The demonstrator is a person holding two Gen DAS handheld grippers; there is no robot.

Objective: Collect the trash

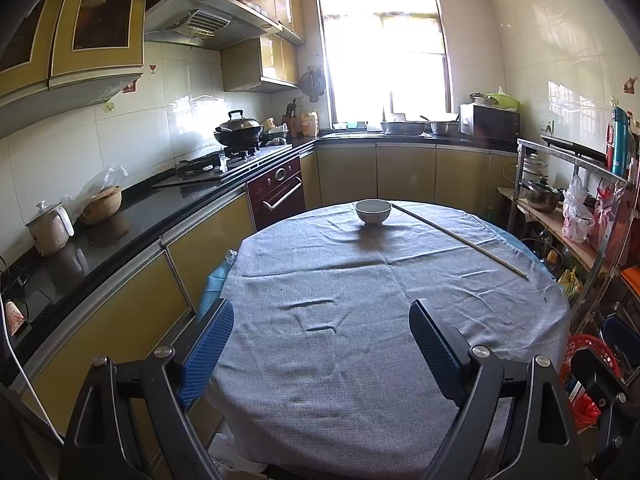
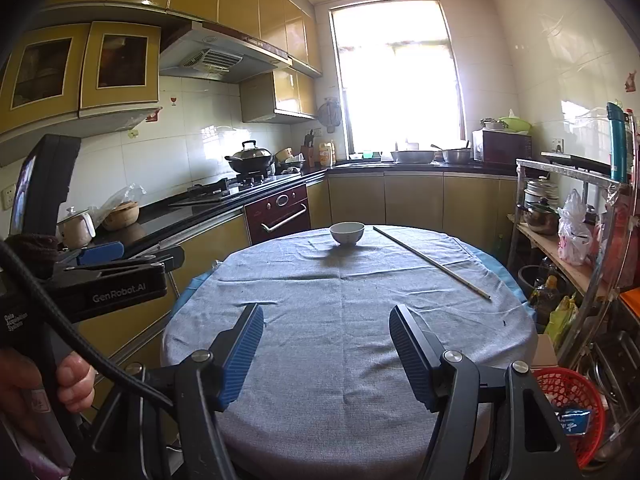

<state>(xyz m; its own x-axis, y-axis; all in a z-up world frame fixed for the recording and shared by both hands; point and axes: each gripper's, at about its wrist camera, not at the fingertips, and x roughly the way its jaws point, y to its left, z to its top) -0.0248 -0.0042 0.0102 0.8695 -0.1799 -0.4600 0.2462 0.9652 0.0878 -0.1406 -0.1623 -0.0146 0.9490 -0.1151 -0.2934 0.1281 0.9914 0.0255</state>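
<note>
A round table under a grey cloth (image 1: 340,380) (image 2: 320,380) fills the middle of both views. At its far side stand a white bowl (image 1: 373,211) (image 2: 347,233) and a long thin stick (image 1: 460,236) (image 2: 432,262) lying slantwise to the right. Only tiny dark specks dot the cloth. My left gripper (image 1: 320,312) hangs open over the near half of the table, nothing between its blue pads. My right gripper (image 2: 326,314) is open too, also over bare cloth. A red basket (image 2: 560,384) (image 1: 588,348) on the floor at the right holds a blue packet (image 2: 574,420).
A black counter (image 1: 132,216) with a stove, a wok (image 1: 238,128) and a dark red oven (image 1: 278,192) runs along the left. A metal rack (image 2: 576,176) with pots and plastic bags stands at the right. A hand (image 2: 74,384) grips the other gripper's handle.
</note>
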